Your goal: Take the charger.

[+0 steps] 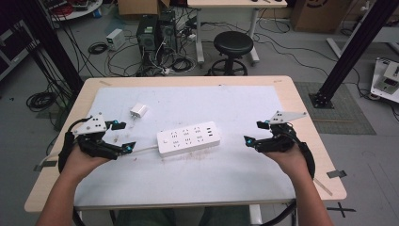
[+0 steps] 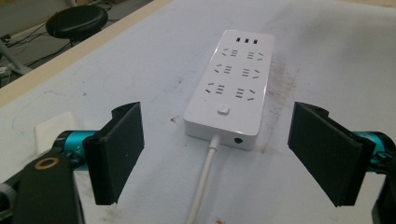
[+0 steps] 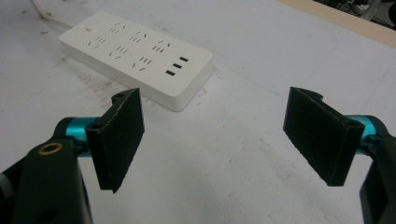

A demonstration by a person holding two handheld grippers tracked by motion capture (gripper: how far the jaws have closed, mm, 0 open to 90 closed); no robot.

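A white power strip point(image 1: 189, 138) lies flat in the middle of the white mat, with several sockets, three USB ports and a white cable point(image 1: 141, 149) leaving its left end. My left gripper point(image 1: 123, 136) hovers at that cabled end, open, nothing between its jaws; in its own view the strip point(image 2: 231, 86) and cable point(image 2: 204, 179) lie straight ahead. My right gripper point(image 1: 255, 133) stands open just right of the strip's USB end point(image 3: 184, 65), a short gap away. A small white charger point(image 1: 139, 111) rests on the mat behind the left gripper.
The wooden table point(image 1: 301, 122) carries a white mat point(image 1: 226, 174) with brown smudges near the strip. Beyond the far edge stand a black stool point(image 1: 232, 47), computer towers point(image 1: 155, 30) and tangled floor cables. Black frame posts flank the table.
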